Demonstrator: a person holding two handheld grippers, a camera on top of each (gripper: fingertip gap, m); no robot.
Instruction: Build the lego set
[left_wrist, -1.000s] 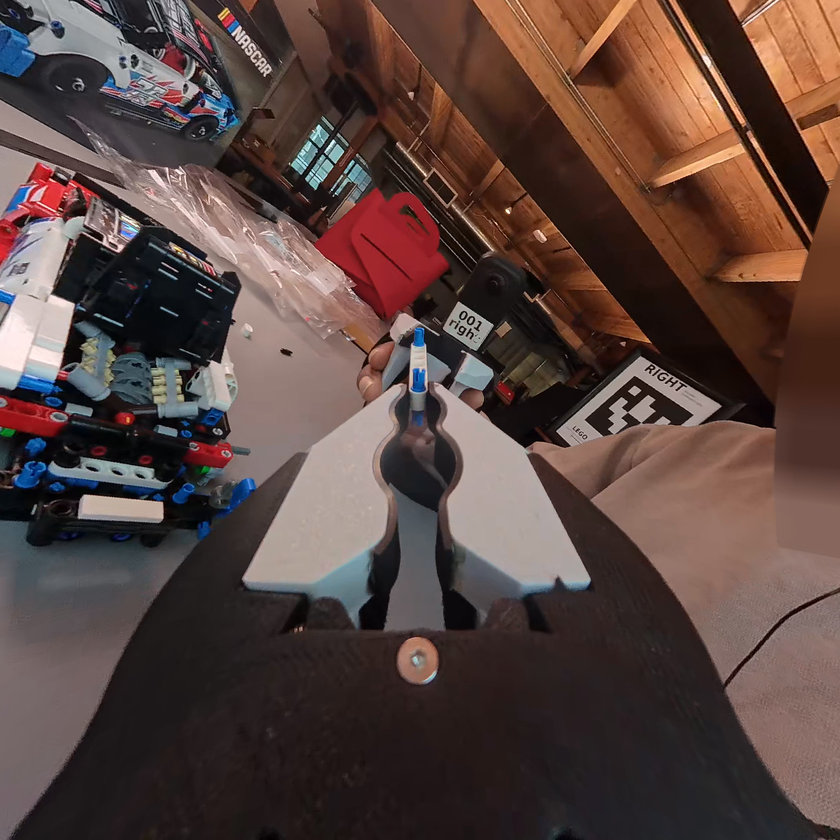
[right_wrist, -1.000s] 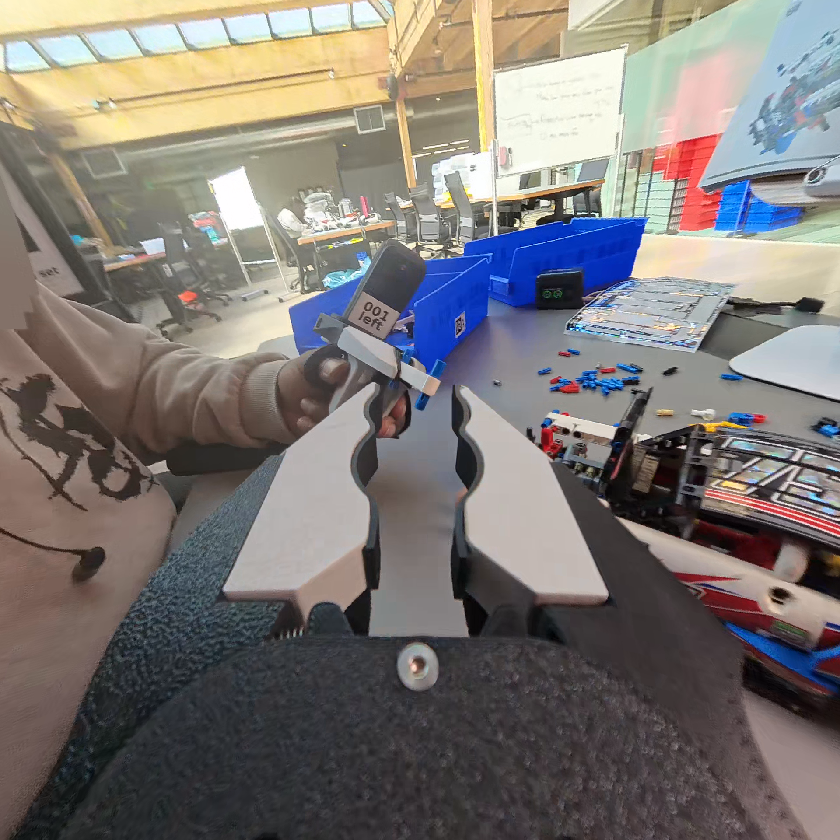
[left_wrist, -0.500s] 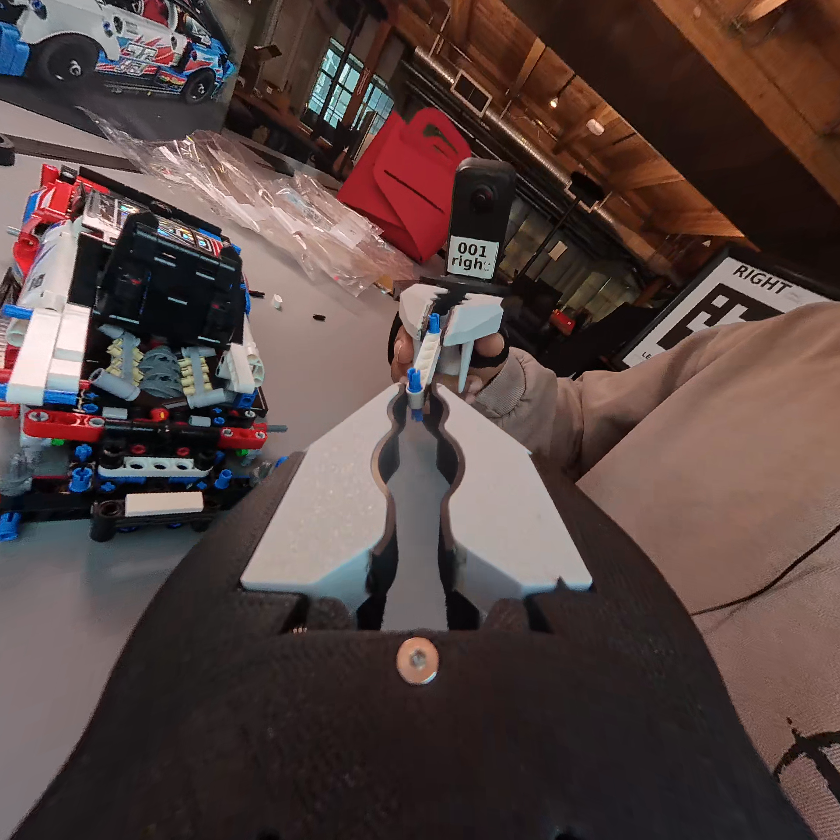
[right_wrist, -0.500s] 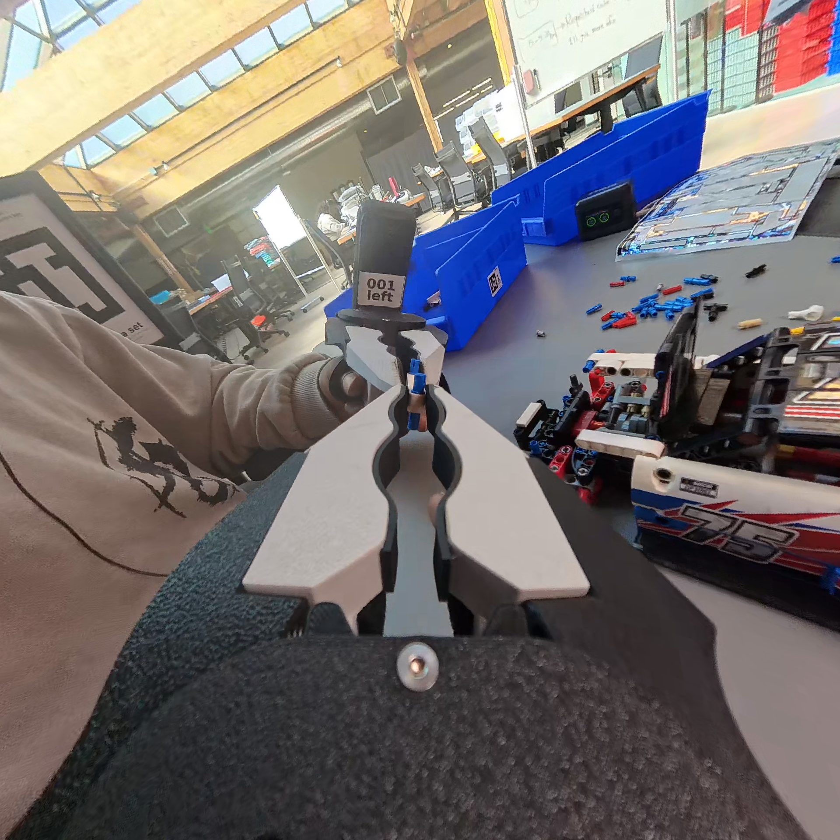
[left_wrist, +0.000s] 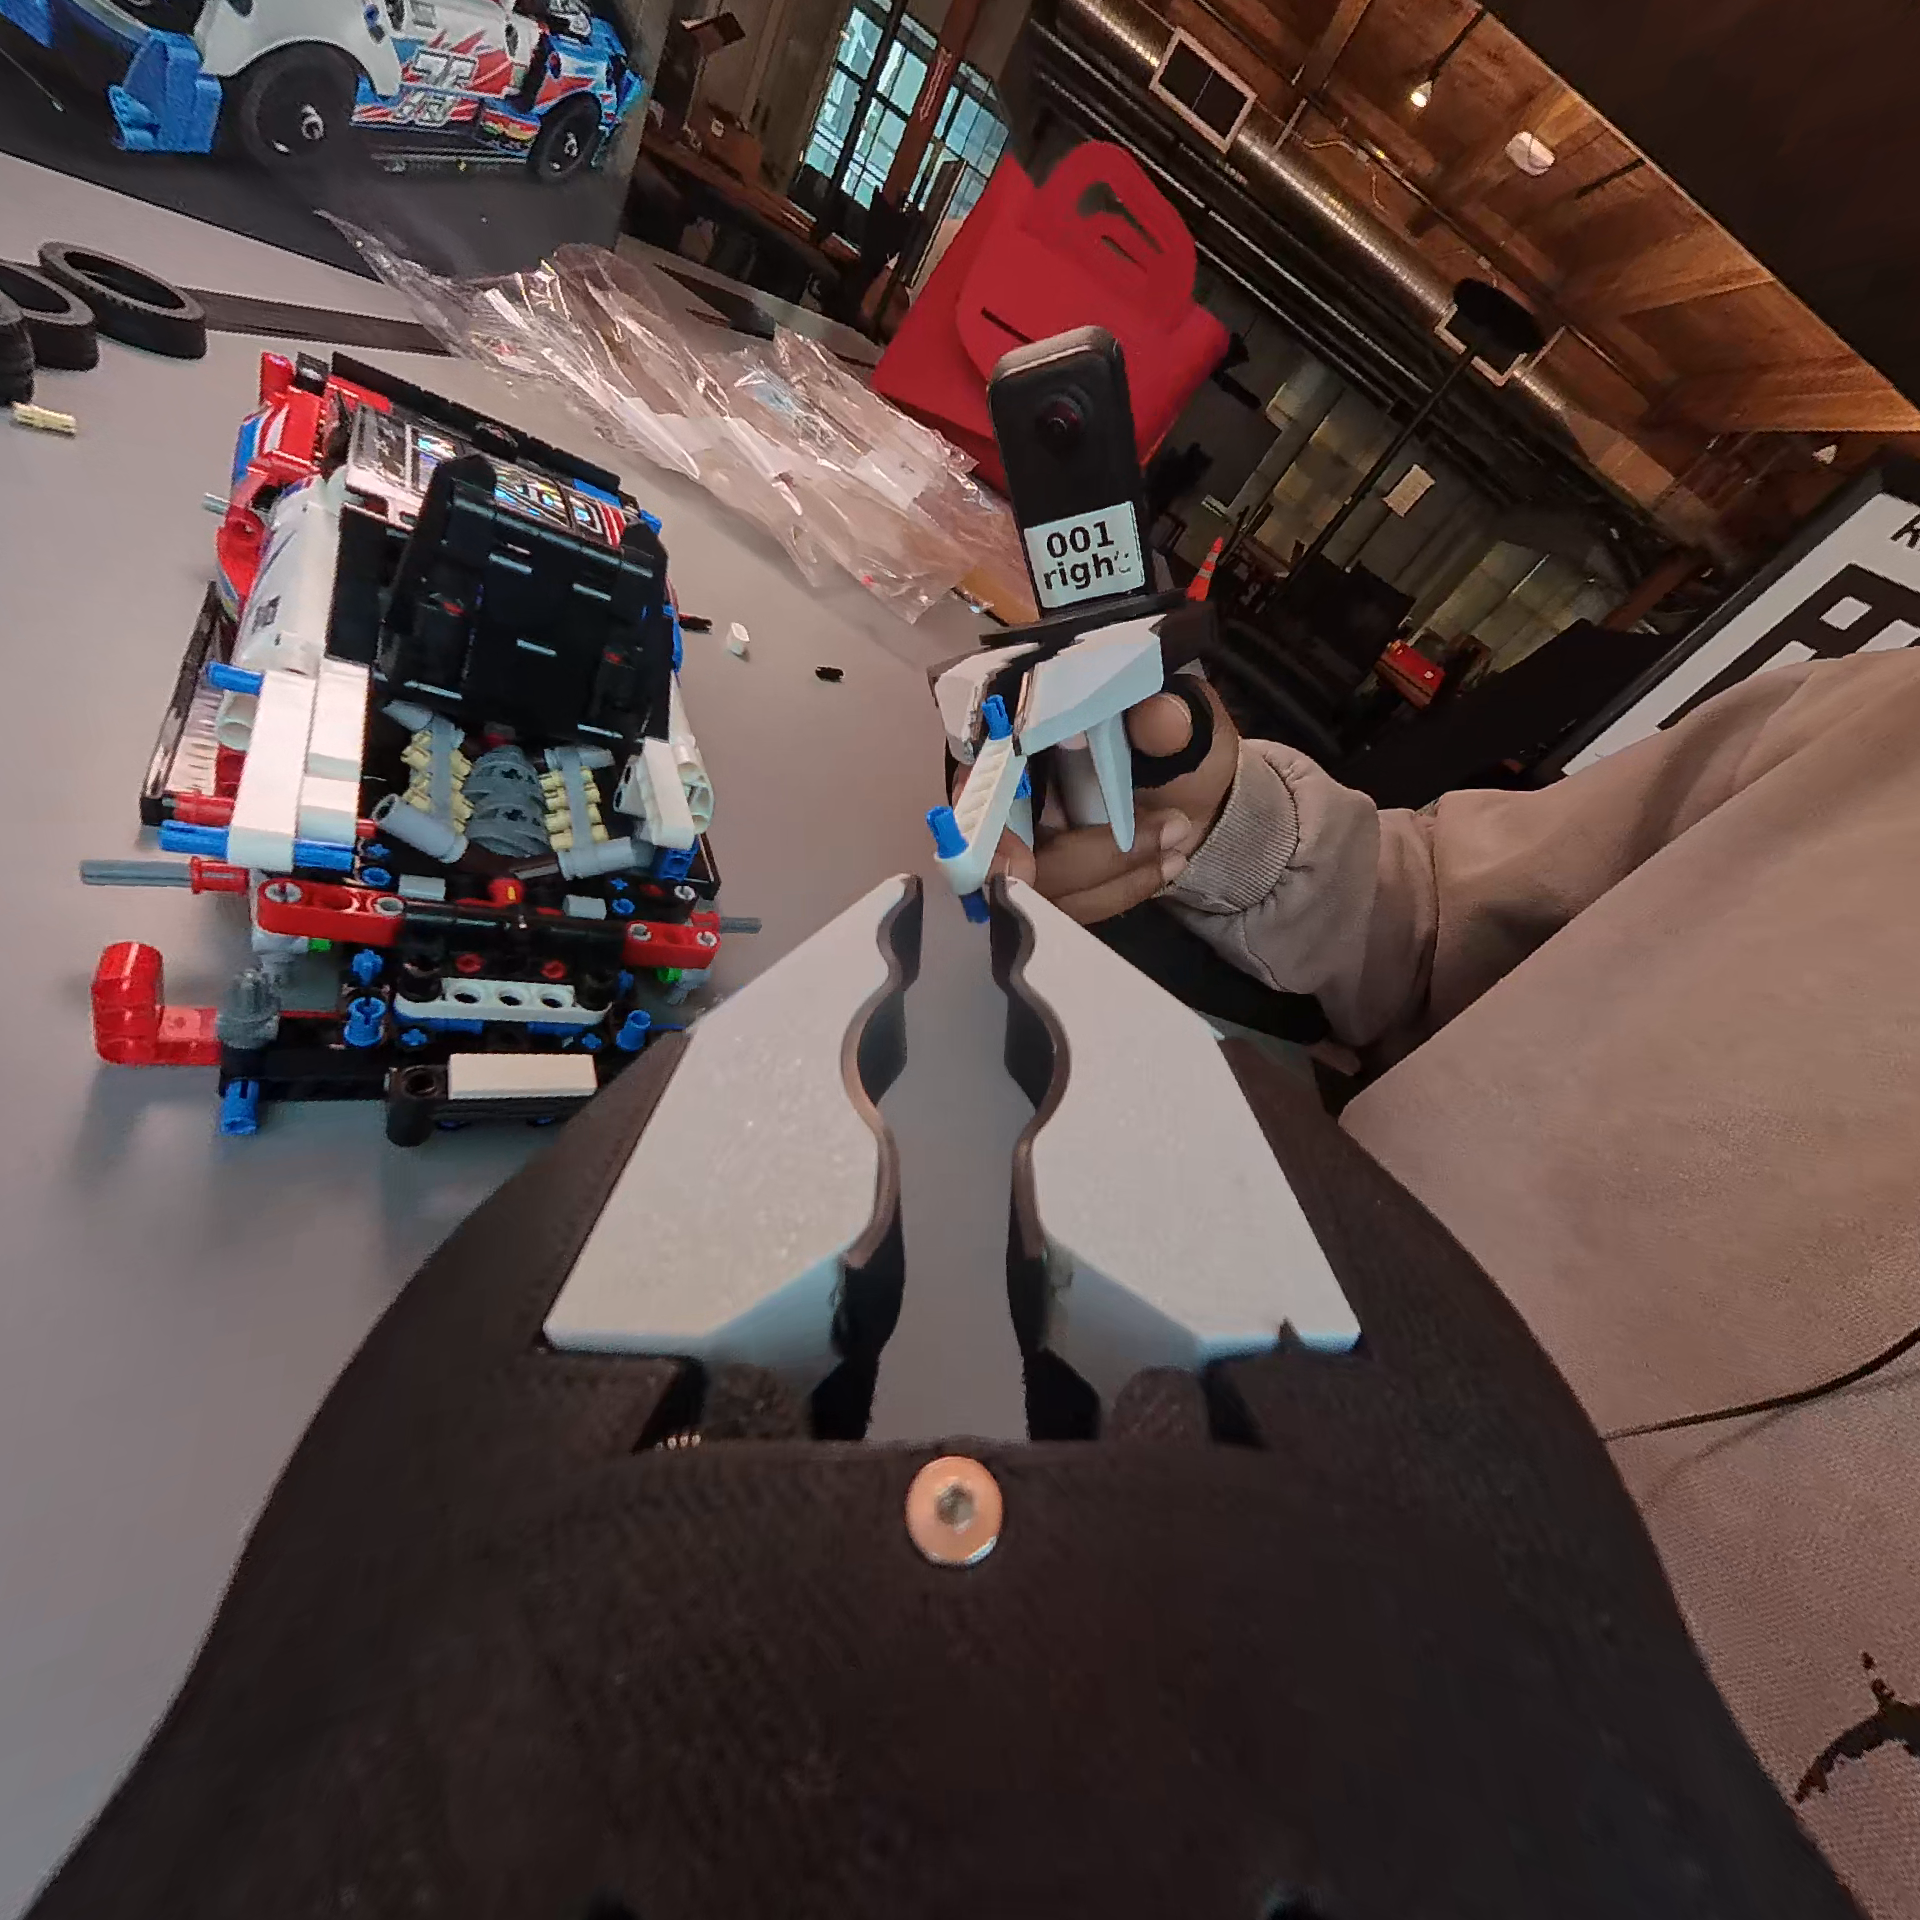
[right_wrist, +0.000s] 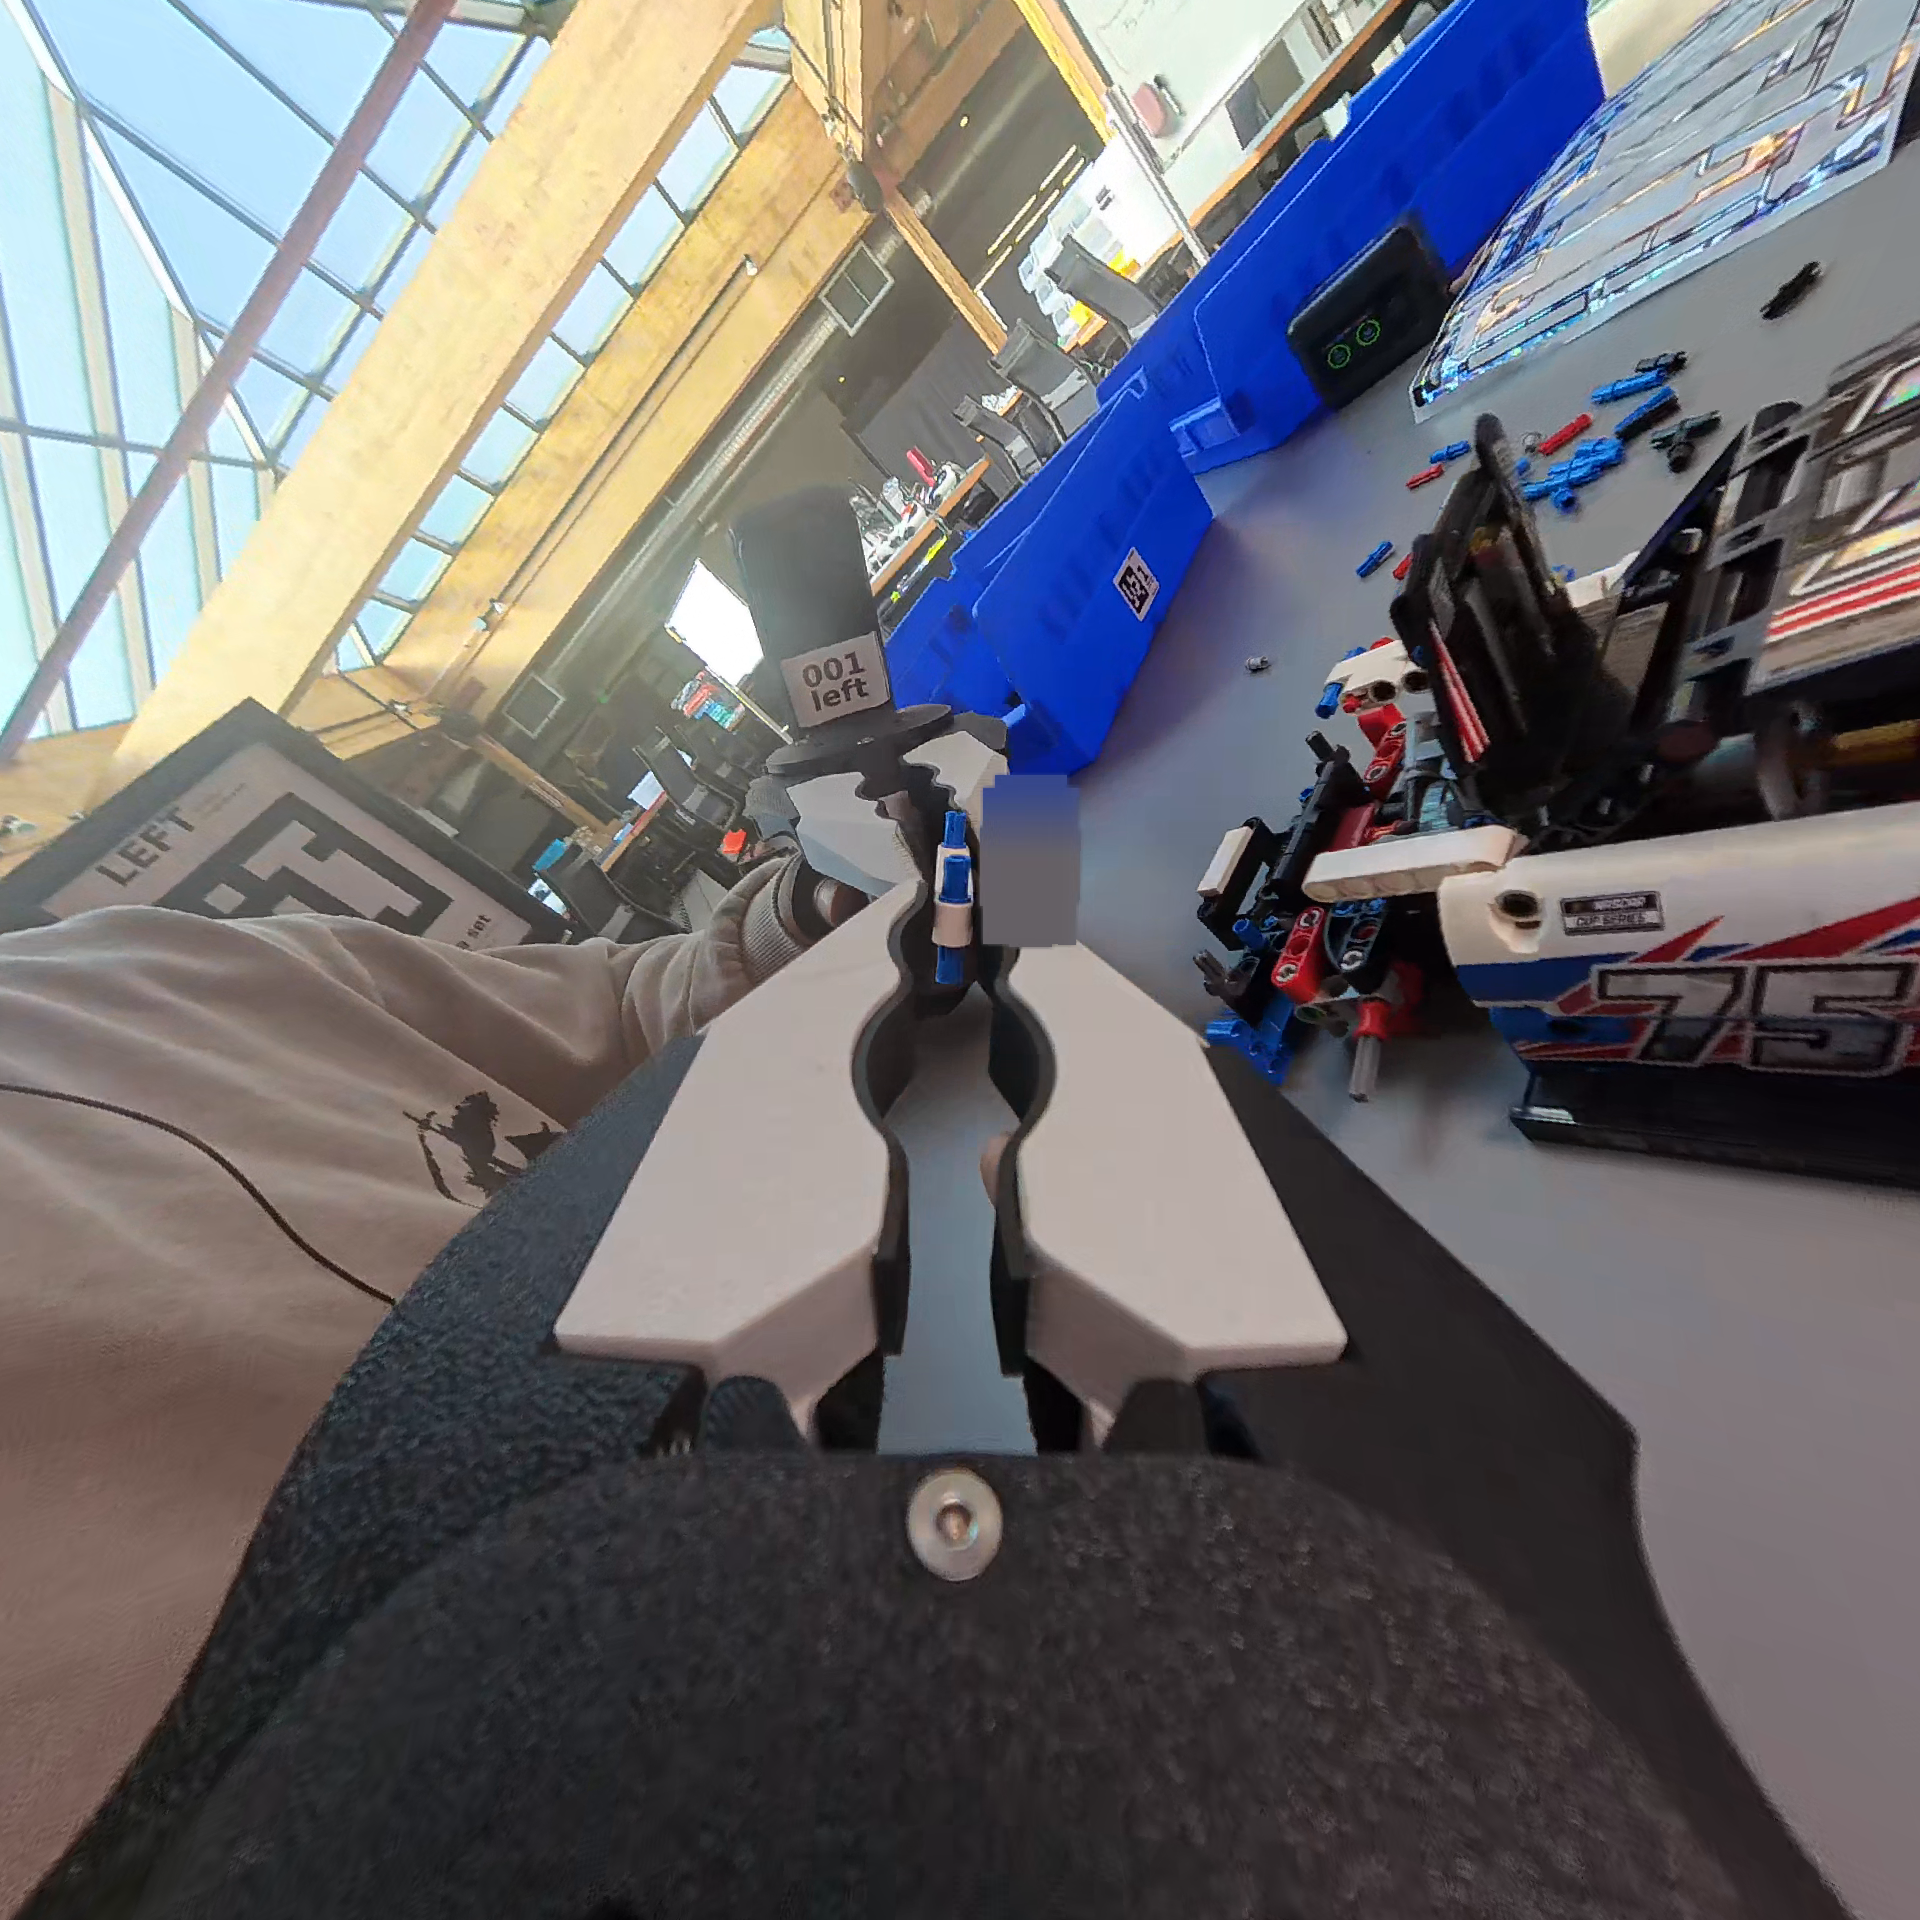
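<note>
A short white beam with blue pins (left_wrist: 985, 795) hangs between the two grippers above the grey table (left_wrist: 156, 1299). My right gripper (right_wrist: 954, 920) is shut on the white beam (right_wrist: 951, 894); in the left wrist view the right gripper (left_wrist: 1013, 719) grips the beam's upper end. My left gripper (left_wrist: 958, 888) is open, its tips on either side of the beam's lower blue pin. It also shows in the right wrist view (right_wrist: 904, 800), jaws apart. The partly built race car (left_wrist: 468, 779) stands on the table, left of the left gripper and right of the right gripper (right_wrist: 1558, 831).
Clear plastic bags (left_wrist: 727, 416), black tyres (left_wrist: 125, 301) and a red L-shaped piece (left_wrist: 135, 1008) lie near the car. Blue bins (right_wrist: 1091, 582), a sticker sheet (right_wrist: 1662, 208) and loose pins (right_wrist: 1579, 468) lie beyond it. The person's sleeve (left_wrist: 1558, 831) is close. Across from one pair of fingers to the other is roughly 4 centimeters.
The right gripper closed on the white beam, which the left gripper had been holding. The left gripper has now opened and let go. Both views have tilted.
</note>
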